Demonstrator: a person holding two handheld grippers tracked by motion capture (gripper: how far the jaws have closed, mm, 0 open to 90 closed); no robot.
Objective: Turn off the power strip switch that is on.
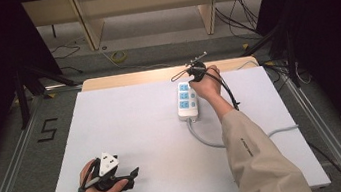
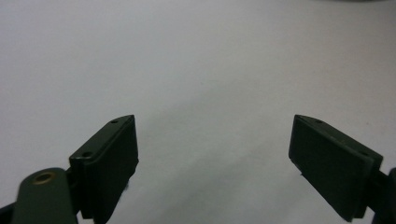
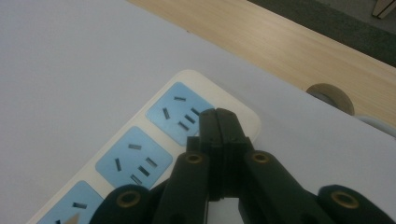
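Under R gripper (image 3: 222,122) closed jaws: power strip (image 3: 140,154), far end.

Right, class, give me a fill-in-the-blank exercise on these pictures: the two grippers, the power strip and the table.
1. The right gripper has its jaws ____ and its tip over the power strip.
2. The left gripper has its jaws ____ above the bare white table.
3. The sockets on the power strip have faces coloured ____.
4. The power strip's grey cable runs under the person's ____ forearm.

Missing words: shut; open; blue; right
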